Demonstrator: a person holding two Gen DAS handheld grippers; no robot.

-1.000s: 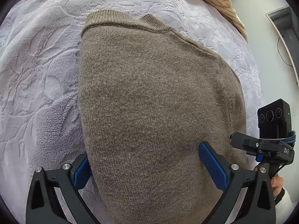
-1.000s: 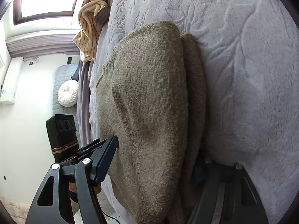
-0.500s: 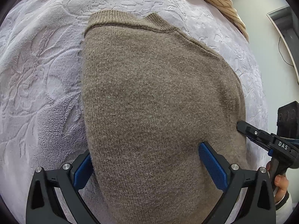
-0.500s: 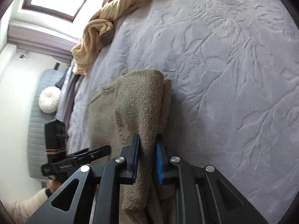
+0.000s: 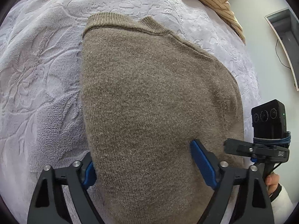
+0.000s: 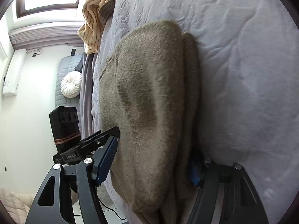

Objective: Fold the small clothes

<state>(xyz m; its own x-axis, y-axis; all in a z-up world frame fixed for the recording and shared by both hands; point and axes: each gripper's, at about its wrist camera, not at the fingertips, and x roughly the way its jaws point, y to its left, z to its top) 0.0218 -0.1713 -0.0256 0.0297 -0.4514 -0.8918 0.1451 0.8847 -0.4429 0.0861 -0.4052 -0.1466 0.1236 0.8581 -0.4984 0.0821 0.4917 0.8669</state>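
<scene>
The brown knit sweater (image 5: 153,102) lies folded on the pale embossed bed cover (image 5: 37,74), its ribbed neckline toward 12 o'clock in the left wrist view and its near end running down to 6 o'clock between both tools. In the right wrist view its long edge shows doubled layers at 3 o'clock.

The left tongs (image 5: 147,166) stand wide open astride the near end, one blue pad at 7 o'clock beside the fabric, the other at 5 o'clock on top of it. The right tongs (image 6: 151,160) are also spread wide, straddling the same end.

By my reading, the step is taking the near end to fold it up toward the neckline. To do it well, both tongs should close on all layers at matching corners, lift evenly, and lay the edge square so nothing slips out.

Half a second ago the right tongs were pinched shut on the doubled edge; now they have released it and opened. The left tongs stay open and hardly shift. A striped beige garment (image 6: 95,18) sits at 11 o'clock, well apart.
</scene>
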